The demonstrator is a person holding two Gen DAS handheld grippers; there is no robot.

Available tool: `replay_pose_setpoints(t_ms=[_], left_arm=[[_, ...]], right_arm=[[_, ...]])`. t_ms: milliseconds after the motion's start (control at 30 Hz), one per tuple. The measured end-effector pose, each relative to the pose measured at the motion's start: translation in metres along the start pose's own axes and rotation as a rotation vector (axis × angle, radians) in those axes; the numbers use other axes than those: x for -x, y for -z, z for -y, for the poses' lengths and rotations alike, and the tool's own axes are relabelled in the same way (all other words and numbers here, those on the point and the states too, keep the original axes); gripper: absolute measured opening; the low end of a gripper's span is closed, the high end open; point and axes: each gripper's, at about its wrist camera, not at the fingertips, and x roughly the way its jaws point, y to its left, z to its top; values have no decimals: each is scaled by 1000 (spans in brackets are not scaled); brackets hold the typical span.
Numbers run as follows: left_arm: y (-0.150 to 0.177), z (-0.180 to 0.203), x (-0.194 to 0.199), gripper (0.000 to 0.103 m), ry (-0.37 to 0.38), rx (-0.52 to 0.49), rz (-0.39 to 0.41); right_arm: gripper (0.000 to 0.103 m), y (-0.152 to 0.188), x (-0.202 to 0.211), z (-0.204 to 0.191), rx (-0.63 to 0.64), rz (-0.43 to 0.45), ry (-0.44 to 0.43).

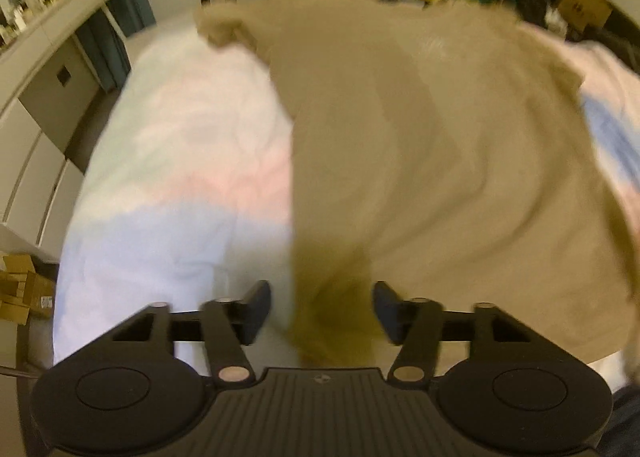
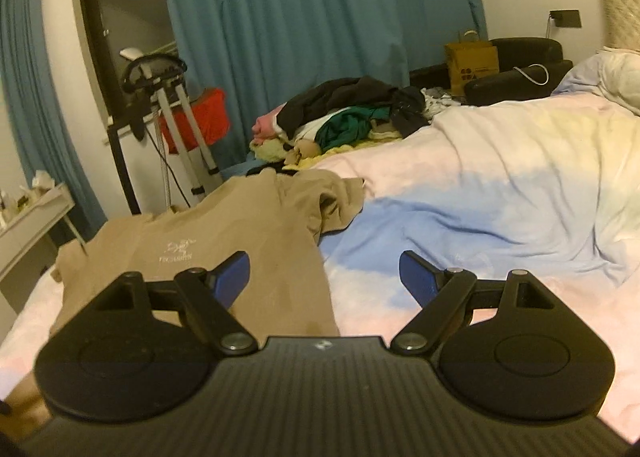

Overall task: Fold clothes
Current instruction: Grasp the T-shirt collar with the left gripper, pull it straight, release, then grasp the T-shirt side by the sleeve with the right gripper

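Observation:
A tan T-shirt (image 1: 420, 161) with a small white chest logo lies spread on the pastel bed cover (image 1: 180, 177). In the left wrist view its near hem runs between the fingers of my left gripper (image 1: 322, 311), which stands open just above it; the view is blurred. In the right wrist view the same shirt (image 2: 224, 241) lies ahead to the left, one sleeve crumpled at its far right. My right gripper (image 2: 324, 277) is open and empty, its left finger over the shirt's right side and its right finger over the bare bed cover (image 2: 500, 185).
A pile of mixed clothes (image 2: 352, 117) lies at the far edge of the bed. A brown paper bag (image 2: 472, 65) and dark cushions stand behind it. Blue curtains, a white stand and a white shelf (image 2: 32, 217) are on the left. Pillows lie far right.

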Motion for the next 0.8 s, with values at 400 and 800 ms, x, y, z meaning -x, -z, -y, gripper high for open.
replay_pose_setpoints(t_ms=[400, 800], left_arm=[[10, 182, 186, 103, 144, -26, 158], [39, 256, 219, 103, 347, -77, 204]], right_arm=[[83, 11, -22, 0, -64, -94, -2], [83, 12, -27, 14, -149, -111, 13]])
